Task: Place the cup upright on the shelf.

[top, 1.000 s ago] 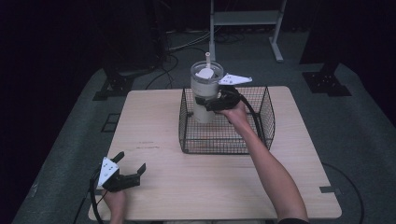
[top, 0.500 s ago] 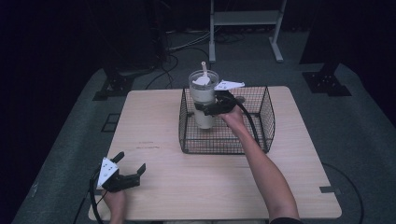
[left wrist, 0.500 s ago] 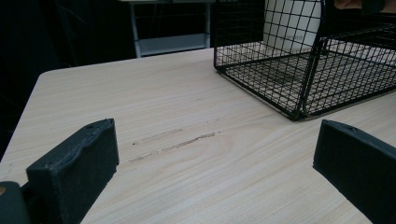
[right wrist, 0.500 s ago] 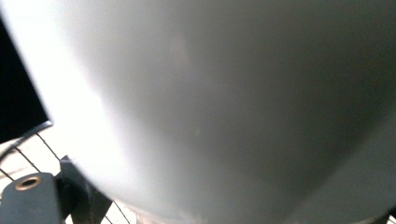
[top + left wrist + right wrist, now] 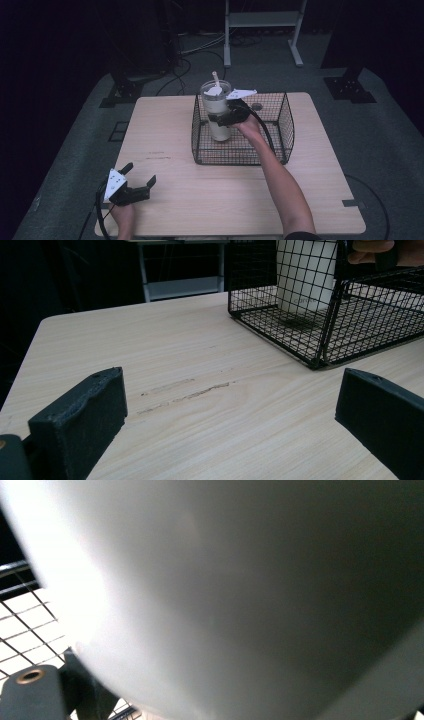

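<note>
Tumbler [image 5: 217, 112] stood upright in the wire basket [image 5: 280, 132], gripped by my right gripper [image 5: 223, 119].
I saw its jaws clamped around the white cup's middle, near the basket's back-left corner; a straw [image 5: 215, 76] rose from the lid. My left gripper [image 5: 138, 181] rested at the table's [image 5: 200, 190] near-left edge, jaws spread wide and holding nothing, well apart from the basket.

tumbler [image 5: 218, 112]: 1 (straw in lid) | wire basket [image 5: 280, 135]: 1 | table [image 5: 200, 200]: 1 | tongs: 2
</note>
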`<state>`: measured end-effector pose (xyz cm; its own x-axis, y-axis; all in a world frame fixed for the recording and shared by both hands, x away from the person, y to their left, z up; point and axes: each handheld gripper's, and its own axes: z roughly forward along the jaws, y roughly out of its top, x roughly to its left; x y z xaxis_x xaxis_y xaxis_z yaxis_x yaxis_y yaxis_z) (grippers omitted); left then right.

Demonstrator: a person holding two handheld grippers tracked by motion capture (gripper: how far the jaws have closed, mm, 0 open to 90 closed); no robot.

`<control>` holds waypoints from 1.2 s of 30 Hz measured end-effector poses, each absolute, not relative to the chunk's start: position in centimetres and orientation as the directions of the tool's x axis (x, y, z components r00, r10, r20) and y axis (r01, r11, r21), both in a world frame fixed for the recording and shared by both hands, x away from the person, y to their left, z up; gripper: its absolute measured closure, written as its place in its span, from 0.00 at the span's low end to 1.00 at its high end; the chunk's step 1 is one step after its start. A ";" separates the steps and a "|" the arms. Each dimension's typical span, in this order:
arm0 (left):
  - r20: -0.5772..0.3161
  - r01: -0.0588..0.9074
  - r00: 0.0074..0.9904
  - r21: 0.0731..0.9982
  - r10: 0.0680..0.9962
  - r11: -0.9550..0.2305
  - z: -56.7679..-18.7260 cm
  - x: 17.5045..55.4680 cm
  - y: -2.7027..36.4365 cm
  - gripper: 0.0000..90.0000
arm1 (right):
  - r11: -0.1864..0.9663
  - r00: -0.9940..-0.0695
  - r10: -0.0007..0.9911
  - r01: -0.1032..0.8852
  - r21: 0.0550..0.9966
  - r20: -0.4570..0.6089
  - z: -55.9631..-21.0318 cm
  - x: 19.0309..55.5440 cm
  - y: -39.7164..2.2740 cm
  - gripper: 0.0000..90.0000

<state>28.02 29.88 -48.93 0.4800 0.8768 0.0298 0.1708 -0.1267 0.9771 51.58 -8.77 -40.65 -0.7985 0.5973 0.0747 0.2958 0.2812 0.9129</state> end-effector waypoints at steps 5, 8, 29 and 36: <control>0.025 0.173 0.480 0.977 0.877 -0.123 -48.9 28.0 29.9 0.00 | 0.309 -0.805 0.589 0.311 0.899 0.076 -41.0 51.9 -8.8 0.10; 0.023 0.175 0.481 0.977 0.877 -0.122 -48.9 28.0 29.9 0.00 | 0.336 -0.808 0.585 0.311 0.889 0.062 -41.2 51.9 -8.5 0.10; 0.020 0.172 0.483 0.978 0.875 -0.118 -48.9 28.0 30.0 0.00 | 0.369 -0.849 0.529 0.229 0.901 -0.001 -42.3 51.1 -8.4 0.10; 0.020 0.171 0.484 0.978 0.875 -0.117 -48.9 28.0 30.0 0.00 | 0.373 -0.859 0.511 0.192 0.908 -0.028 -42.6 50.8 -8.7 0.10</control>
<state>28.00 29.96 -48.93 0.4835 0.8751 0.0196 0.1715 -0.1167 0.9783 50.76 -8.70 -42.59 -0.8594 0.5105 -0.0280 0.1922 0.3734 0.9076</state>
